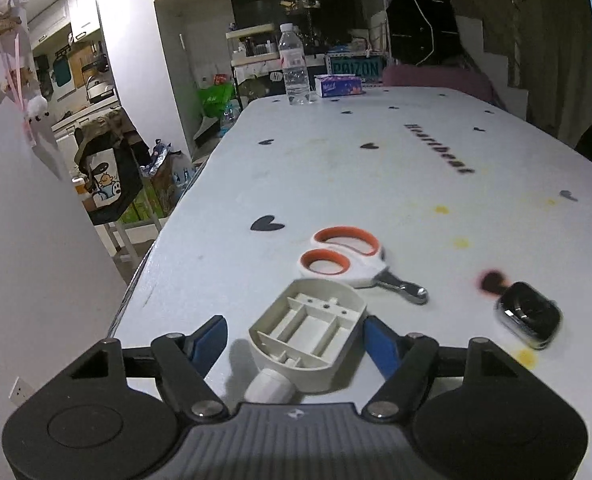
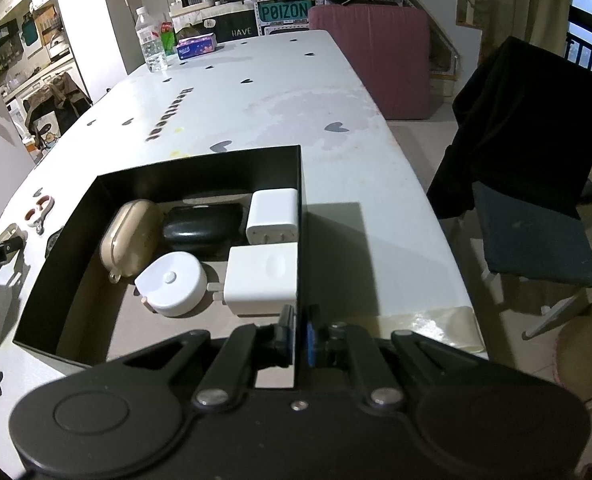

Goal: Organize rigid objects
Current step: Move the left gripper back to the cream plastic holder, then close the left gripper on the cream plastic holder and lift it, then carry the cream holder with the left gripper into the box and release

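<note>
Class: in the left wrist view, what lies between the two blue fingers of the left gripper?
The left wrist view shows a cream plastic shell, ribbed hollow side up, lying between the left gripper's fingers.

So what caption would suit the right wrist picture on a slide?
Right gripper clamped on the wall of a black box holding chargers, earbud cases and a round white gadget.

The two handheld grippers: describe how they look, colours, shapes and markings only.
Both look alike. The left gripper has a black body with two round housings, a grey ribbed centre plate bearing a small logo, black link arms with silver pivot pins, and blue pads on its fingers. The right gripper shows the same black housings, silver pins and blue pads. No cables, hands or sleeves are visible.
</note>
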`<state>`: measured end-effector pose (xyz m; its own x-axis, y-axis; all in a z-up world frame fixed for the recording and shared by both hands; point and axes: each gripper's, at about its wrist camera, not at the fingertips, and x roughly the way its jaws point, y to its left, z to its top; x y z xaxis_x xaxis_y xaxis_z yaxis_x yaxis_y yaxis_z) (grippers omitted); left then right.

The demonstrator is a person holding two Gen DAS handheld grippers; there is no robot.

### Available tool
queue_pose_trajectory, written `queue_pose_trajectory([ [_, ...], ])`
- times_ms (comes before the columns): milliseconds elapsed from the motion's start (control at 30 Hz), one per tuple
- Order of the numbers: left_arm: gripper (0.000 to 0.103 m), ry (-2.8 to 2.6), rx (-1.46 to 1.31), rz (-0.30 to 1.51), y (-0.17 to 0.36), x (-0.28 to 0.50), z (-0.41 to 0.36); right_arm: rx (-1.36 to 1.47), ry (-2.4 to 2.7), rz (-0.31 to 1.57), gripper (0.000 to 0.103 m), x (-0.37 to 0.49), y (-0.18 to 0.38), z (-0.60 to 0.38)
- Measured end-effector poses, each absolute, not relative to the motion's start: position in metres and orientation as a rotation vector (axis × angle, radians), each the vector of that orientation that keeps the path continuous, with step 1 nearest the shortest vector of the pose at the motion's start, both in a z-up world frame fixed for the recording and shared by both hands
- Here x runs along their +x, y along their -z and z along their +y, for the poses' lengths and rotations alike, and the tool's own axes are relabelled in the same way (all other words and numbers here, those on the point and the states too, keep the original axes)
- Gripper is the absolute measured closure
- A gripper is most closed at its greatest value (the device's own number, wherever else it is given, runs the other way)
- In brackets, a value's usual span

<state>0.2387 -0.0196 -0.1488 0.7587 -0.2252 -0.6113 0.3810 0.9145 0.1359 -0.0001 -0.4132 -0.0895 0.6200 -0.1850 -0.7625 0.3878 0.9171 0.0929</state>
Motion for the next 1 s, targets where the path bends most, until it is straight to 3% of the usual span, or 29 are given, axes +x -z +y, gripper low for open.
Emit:
queue_pose_trajectory([
  [67, 0.029, 0.344, 0.238, 0.634, 0.15, 0.242, -0.017, 0.259, 0.335, 0.842, 0.096, 0.0, 0.089, -0.413],
  [133, 0.044, 0.364, 0.221, 0.637, 0.15, 0.241, -0.016, 0.259, 0.335, 0.841, 0.096, 0.0, 0.089, -0.413],
  [367, 0.045, 0.356, 0.218, 0.632, 0.145, 0.225, -0.018, 0.26, 0.333, 0.843, 0.096, 0.001, 0.09, -0.412],
  [633, 0.053, 0.439, 0.114, 0.458, 0.114, 0.184, -0.029, 0.261, 0.333, 0.842, 0.097, 0.001, 0.09, -0.412],
  [1000, 0.054, 0.679, 0.038, 0.323, 0.078, 0.124, -0.06, 0.26, 0.333, 0.842, 0.097, 0.001, 0.09, -0.412],
])
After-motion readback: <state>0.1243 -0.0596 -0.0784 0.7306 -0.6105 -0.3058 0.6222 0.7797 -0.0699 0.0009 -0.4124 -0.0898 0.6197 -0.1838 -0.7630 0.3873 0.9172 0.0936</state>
